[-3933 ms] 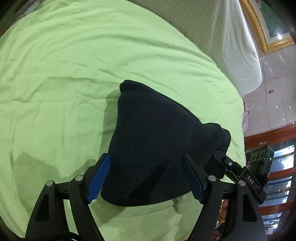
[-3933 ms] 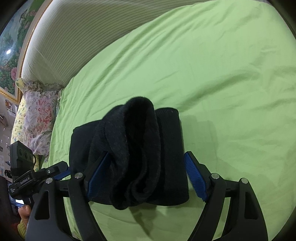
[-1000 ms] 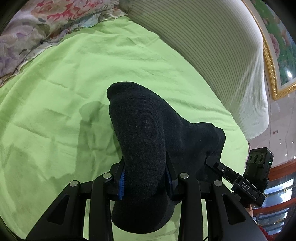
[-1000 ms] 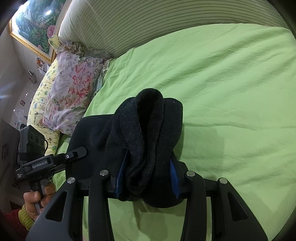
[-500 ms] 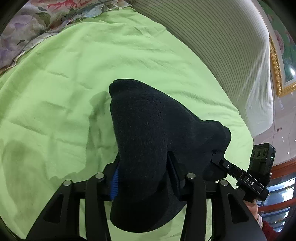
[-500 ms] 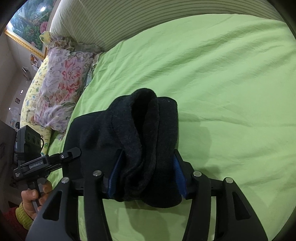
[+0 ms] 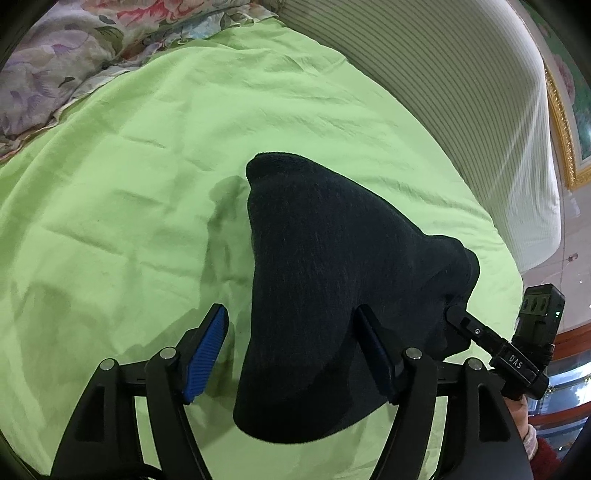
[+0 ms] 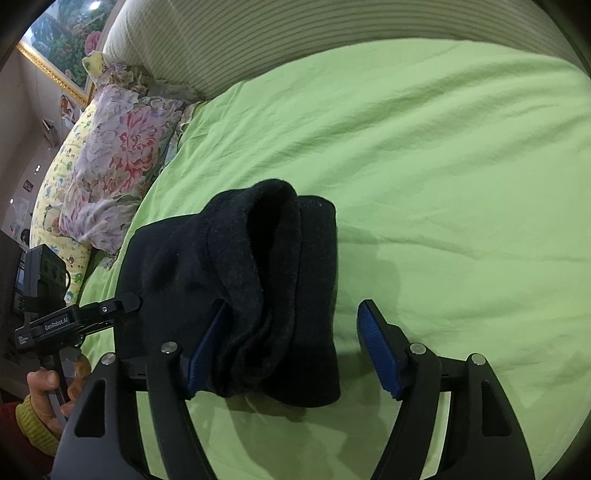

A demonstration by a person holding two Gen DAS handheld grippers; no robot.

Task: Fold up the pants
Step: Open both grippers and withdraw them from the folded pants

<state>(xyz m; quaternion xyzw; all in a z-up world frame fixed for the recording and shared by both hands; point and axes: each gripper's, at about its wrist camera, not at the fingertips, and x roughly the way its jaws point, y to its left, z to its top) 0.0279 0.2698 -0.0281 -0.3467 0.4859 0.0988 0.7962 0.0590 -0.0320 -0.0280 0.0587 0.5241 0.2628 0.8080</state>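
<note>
The black pants [image 7: 332,266] lie folded into a thick bundle on the green bed sheet [image 7: 129,221]. My left gripper [image 7: 291,354] straddles the bundle's near end with its jaws opening. Its left pad [image 7: 207,350] stands clear of the cloth, and the right pad is at the cloth's edge. In the right wrist view the pants [image 8: 258,273] show their rolled end. My right gripper [image 8: 291,350] is around that end, its jaws also opening. The right pad [image 8: 376,354] is free, while the left pad rests against the fabric. Each gripper's body also appears at the side of the other's view.
Floral pillows [image 8: 110,158] lie at the head of the bed, below a striped padded headboard [image 8: 332,26] and a gold-framed painting [image 8: 55,48]. A hand in a yellow cuff [image 8: 40,395] holds the left gripper's handle. Open green sheet spreads to the right [image 8: 461,184].
Both grippers' jaws, pressed on the folded pants a second ago, have spread wide. The bundle has settled onto the sheet between them.
</note>
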